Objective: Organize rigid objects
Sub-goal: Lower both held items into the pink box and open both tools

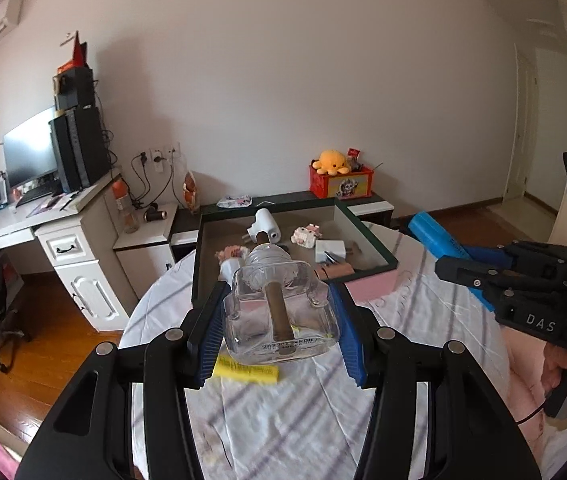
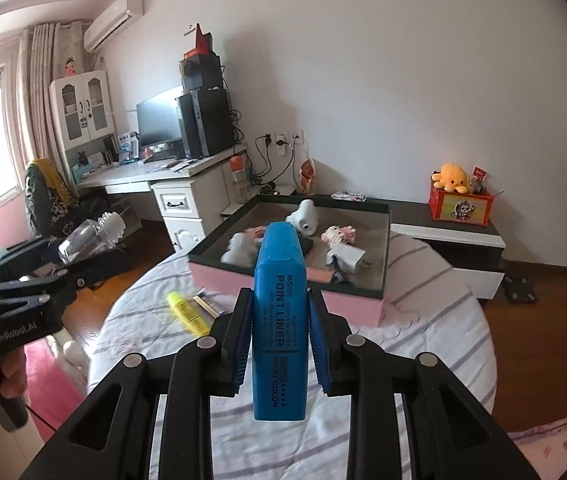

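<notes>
Left tongs [image 1: 279,312] pinched a glass bottle [image 1: 281,312]; right tongs [image 2: 280,328] pinched a blue highlighter [image 2: 280,332], the tray [image 2: 385,236] at twelve o'clock, part-filled. A yellow highlighter [image 2: 187,312] remained at ten o'clock.

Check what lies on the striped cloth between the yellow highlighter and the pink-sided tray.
A small flat cream-and-dark card or packet lies there, right beside the yellow highlighter, with bare striped cloth beyond it up to the pink-sided tray. The right wrist view shows it.

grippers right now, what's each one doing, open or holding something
Left gripper: jaws closed on the clear glass bottle.
Right gripper: jaws closed on the blue highlighter.
</notes>
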Available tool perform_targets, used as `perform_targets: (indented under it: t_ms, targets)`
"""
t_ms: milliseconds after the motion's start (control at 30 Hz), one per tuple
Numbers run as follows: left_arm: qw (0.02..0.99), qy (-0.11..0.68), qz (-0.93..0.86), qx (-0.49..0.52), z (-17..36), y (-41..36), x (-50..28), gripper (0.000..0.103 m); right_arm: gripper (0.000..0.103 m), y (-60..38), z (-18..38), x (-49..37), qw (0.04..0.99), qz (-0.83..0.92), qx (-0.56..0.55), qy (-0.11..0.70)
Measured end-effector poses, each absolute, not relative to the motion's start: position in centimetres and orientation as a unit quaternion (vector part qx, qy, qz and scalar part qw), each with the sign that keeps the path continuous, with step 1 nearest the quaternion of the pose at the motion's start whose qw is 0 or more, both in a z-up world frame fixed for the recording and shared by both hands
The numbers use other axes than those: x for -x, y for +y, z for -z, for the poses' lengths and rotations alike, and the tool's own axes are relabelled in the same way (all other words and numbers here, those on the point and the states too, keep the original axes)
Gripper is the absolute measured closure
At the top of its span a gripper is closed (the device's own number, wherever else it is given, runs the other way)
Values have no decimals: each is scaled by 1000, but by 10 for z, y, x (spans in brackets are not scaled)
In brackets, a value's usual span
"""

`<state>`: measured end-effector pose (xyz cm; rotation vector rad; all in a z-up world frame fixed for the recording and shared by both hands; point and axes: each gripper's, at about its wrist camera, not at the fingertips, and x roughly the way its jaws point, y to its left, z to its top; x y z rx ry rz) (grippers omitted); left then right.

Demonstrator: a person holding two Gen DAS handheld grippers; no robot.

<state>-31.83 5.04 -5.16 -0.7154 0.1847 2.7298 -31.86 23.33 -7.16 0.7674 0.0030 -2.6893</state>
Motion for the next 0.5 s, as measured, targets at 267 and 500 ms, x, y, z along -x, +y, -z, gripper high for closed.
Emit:
perform_targets:
  t_ms: [267, 500]
  targets:
    - [201, 58, -930, 302, 58, 52, 418, 52, 76, 243, 79, 403, 164, 938, -305, 21]
    - [193, 73, -912, 356, 83, 54, 504, 52, 76, 252, 102, 486, 150, 923, -352, 29]
